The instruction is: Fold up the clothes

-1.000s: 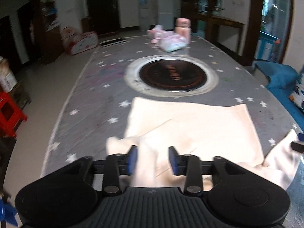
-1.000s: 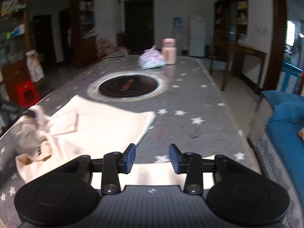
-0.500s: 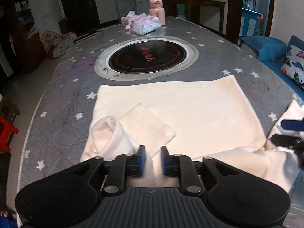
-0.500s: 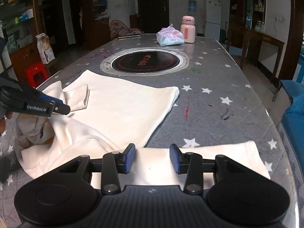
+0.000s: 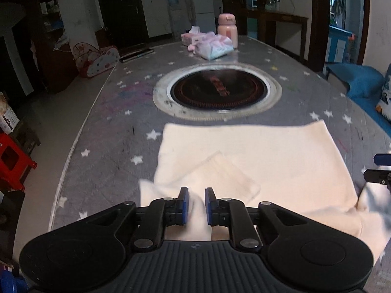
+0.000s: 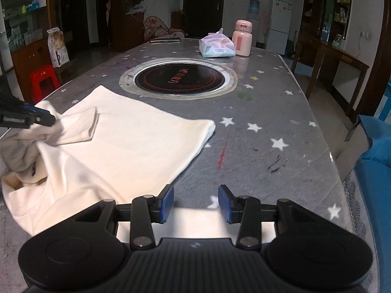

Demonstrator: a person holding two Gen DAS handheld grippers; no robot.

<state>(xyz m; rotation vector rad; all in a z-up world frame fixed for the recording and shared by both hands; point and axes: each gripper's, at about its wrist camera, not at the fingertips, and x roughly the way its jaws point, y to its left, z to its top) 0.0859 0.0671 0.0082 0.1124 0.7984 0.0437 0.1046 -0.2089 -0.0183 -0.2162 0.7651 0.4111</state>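
A cream shirt (image 5: 256,161) lies flat on the grey star-patterned table (image 5: 110,127), with one short sleeve (image 5: 227,178) folded onto its body. My left gripper (image 5: 196,205) is shut on bunched cloth at the shirt's near left corner. The right wrist view shows the same shirt (image 6: 127,141), and the left gripper (image 6: 46,119) lifting that bunched cloth at the far left. My right gripper (image 6: 196,204) is open above a strip of the shirt's pale cloth (image 6: 193,224) at the near edge, holding nothing. Its fingertips (image 5: 381,158) show at the right edge of the left view.
A round black hob (image 5: 218,92) is set into the table's middle. Behind it stand a tissue pack (image 5: 215,47) and a pink bottle (image 5: 227,30). A red stool (image 5: 12,166) sits on the floor at left, blue seating (image 6: 376,171) at right.
My left gripper went from open to shut on the shirt's near left cloth and drew it up. The sleeve now lies folded on the body. The right gripper stayed open.
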